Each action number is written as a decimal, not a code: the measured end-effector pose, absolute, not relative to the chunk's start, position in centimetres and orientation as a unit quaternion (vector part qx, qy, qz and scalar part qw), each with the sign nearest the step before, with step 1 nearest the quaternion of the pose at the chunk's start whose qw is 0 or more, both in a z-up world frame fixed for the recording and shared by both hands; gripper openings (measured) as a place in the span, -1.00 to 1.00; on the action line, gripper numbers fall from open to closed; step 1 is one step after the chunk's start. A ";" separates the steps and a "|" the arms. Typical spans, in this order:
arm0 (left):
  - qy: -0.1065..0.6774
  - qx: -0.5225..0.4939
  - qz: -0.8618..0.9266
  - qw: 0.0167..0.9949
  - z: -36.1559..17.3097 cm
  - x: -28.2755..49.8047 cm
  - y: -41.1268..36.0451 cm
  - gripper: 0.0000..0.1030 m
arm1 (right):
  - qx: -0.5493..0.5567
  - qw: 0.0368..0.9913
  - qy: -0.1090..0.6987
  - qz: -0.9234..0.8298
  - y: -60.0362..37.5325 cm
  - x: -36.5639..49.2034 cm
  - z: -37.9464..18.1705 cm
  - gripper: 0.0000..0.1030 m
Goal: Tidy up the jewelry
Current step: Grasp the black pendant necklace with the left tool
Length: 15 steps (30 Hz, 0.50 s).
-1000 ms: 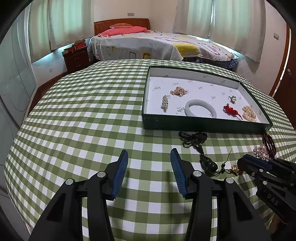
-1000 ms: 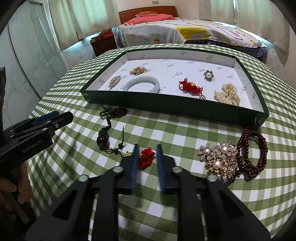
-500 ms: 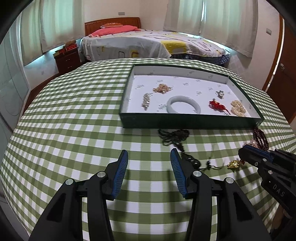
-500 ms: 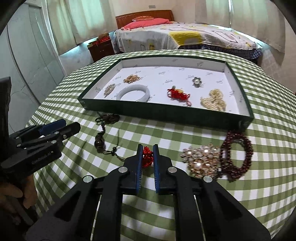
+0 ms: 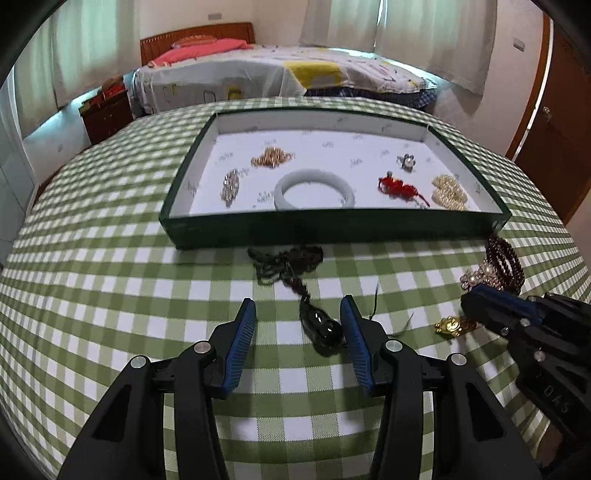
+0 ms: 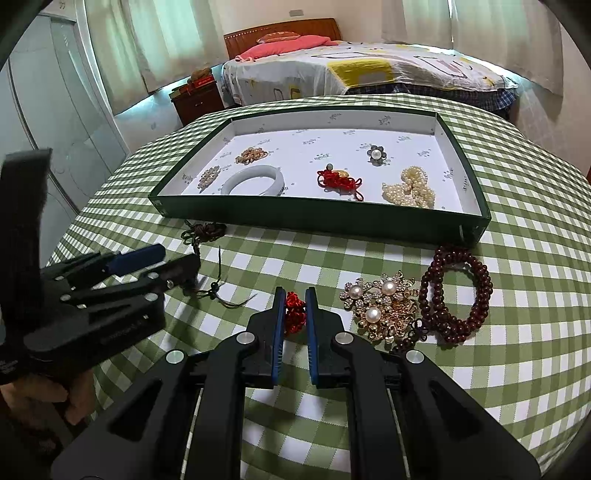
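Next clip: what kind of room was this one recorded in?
Most likely a bedroom in a home. A made bed with a wooden headboard stands behind the checked table, a small nightstand sits beside it, and curtains hang along the walls.

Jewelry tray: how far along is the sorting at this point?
Six pieces already lie in the green tray, among them the jade bangle. The right gripper is shut on the red knot charm. The dark pendant necklace, pearl brooch and bead bracelet remain on the cloth.
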<state>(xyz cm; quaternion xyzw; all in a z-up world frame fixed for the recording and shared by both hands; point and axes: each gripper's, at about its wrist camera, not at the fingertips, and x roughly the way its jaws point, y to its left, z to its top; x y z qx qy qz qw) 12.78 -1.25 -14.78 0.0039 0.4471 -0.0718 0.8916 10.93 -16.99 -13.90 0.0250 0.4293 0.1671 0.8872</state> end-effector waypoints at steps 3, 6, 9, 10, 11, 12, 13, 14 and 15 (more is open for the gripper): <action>0.452 0.001 -0.071 0.889 -14.9 12.5 -0.7 -0.08 | 0.027 0.887 0.430 0.167 -17.1 10.9 -13.9 -0.79; 0.455 -0.003 -0.071 0.888 -15.0 12.3 -0.2 -0.10 | 0.029 0.886 0.431 0.167 -17.2 11.0 -14.0 -0.79; 0.454 -0.003 -0.081 0.887 -15.0 12.3 -0.5 -0.11 | 0.030 0.885 0.433 0.167 -17.2 11.0 -14.2 -0.78; 0.453 -0.001 -0.086 0.887 -15.0 12.3 -0.6 -0.23 | 0.030 0.885 0.433 0.166 -17.2 11.1 -14.2 -0.78; 0.453 0.003 -0.088 0.887 -15.0 12.3 -0.8 -0.26 | 0.030 0.885 0.433 0.166 -17.1 11.1 -14.2 -0.78; 0.451 0.009 -0.092 0.888 -15.0 12.2 -1.0 -0.36 | 0.031 0.886 0.433 0.166 -17.2 11.1 -14.2 -0.78; 0.450 0.012 -0.094 0.888 -15.0 12.1 -1.2 -0.52 | 0.031 0.886 0.433 0.166 -17.1 11.1 -14.2 -0.78; 0.449 0.015 -0.097 0.888 -15.0 12.1 -1.3 -0.59 | 0.031 0.885 0.433 0.166 -17.1 11.1 -14.2 -0.78; 0.449 0.016 -0.100 0.888 -15.0 12.0 -1.3 -0.66 | 0.031 0.885 0.433 0.166 -17.1 11.1 -14.2 -0.78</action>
